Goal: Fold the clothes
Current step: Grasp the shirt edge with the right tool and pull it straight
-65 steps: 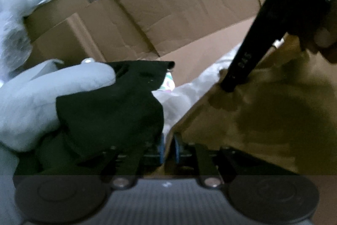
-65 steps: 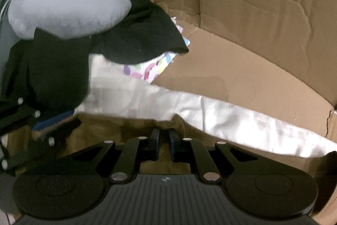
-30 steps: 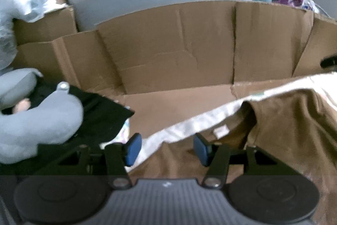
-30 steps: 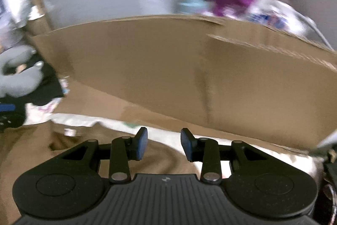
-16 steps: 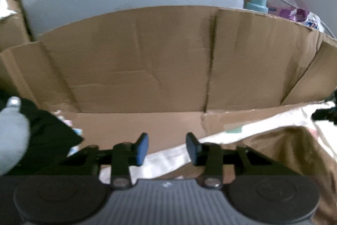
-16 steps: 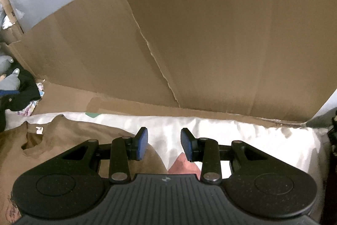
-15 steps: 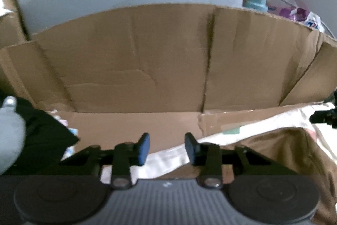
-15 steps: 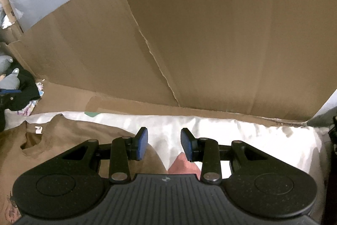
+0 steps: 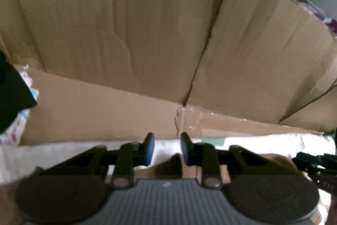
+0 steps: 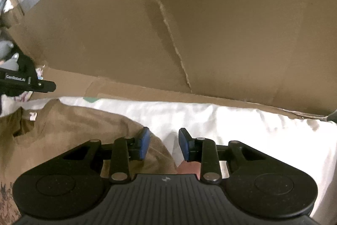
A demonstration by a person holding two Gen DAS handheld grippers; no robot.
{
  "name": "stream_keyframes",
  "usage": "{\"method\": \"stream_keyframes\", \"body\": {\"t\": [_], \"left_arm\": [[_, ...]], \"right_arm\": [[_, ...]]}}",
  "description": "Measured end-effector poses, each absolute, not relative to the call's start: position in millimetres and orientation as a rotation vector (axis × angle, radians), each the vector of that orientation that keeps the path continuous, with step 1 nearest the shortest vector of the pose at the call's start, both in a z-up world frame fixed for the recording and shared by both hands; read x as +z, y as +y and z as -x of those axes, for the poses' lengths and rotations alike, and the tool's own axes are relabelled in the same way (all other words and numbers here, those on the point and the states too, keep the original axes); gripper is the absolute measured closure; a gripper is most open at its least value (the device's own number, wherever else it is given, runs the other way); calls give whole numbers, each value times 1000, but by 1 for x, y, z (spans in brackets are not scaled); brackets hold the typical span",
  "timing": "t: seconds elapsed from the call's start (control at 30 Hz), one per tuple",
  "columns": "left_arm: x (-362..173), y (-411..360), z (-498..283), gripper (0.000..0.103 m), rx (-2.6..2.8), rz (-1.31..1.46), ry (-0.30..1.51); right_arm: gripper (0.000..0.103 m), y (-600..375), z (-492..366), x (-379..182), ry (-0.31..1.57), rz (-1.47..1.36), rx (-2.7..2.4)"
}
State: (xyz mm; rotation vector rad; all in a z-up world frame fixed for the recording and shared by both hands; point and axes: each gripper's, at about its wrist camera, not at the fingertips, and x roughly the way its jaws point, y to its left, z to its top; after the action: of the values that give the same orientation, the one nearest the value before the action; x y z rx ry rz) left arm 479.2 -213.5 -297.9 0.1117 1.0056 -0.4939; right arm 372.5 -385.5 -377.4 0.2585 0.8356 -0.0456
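Shirt on sheet, before cardboard

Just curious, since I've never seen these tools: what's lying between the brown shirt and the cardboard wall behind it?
A strip of white sheet, seen in the right wrist view, separates the brown shirt from the cardboard wall.

Cardboard wall: brown corrugated board, matt, creased, with one torn, fibrous seam. White sheet: thin woven cloth, matt, finely wrinkled. Brown garment: soft cloth, matt, slightly napped, with a small white label at the neck. Black garment: dense matt cloth. Right gripper: black moulded plastic, satin, ribbed on the housing, with bright metal pivot pins; fingers faced with blue rubbery pads. Left gripper: the same plastic and pins.
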Motion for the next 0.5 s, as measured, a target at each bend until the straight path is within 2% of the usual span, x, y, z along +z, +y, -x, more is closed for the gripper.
{"method": "stream_keyframes", "body": {"t": [0.17, 0.27, 0.4, 0.5], "left_arm": [[-309, -215, -470, 77, -531, -97, 1041], [-315, -217, -471, 81, -543, -105, 1057], [-320, -221, -468, 93, -556, -90, 1088], [-323, -221, -467, 94, -565, -99, 1106]], "right_arm": [[66, -382, -371, -376, 812, -264, -24], [66, -378, -371, -379, 832, -242, -12], [66, -370, -369, -382, 846, -225, 7], [66, -365, -368, -384, 861, -193, 22]]}}
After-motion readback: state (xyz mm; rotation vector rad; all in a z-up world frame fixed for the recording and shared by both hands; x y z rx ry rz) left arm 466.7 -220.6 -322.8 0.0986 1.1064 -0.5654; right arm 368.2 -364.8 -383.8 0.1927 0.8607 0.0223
